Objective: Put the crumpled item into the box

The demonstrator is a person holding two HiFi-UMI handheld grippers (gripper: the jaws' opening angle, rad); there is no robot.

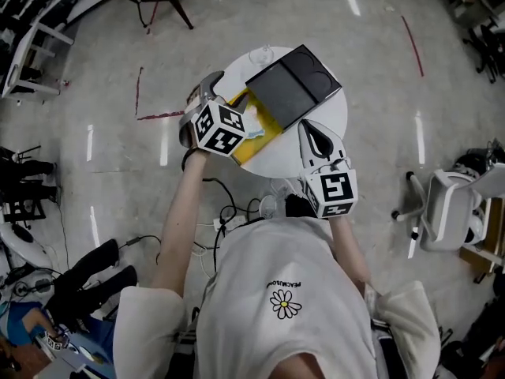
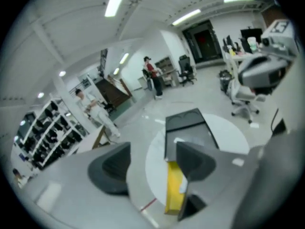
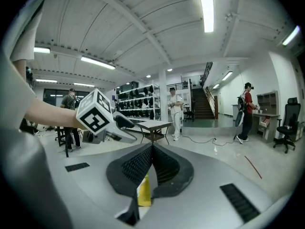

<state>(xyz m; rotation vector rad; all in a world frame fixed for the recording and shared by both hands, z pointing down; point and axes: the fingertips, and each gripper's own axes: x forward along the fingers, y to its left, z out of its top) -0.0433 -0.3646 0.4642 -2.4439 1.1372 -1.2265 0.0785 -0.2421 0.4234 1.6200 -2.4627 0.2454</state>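
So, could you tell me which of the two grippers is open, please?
The left gripper, nearer the yellow crumpled item: its jaws stand apart, while the right gripper's jaws meet at their tips.

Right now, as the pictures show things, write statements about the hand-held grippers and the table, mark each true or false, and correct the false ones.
1. The left hand-held gripper has its jaws apart, with nothing between them. True.
2. The right hand-held gripper is wide open. False: its jaws are closed together.
3. The black box stands on the floor. False: it sits on the round white table.
4. A yellow item lies on the table next to the black box. True.
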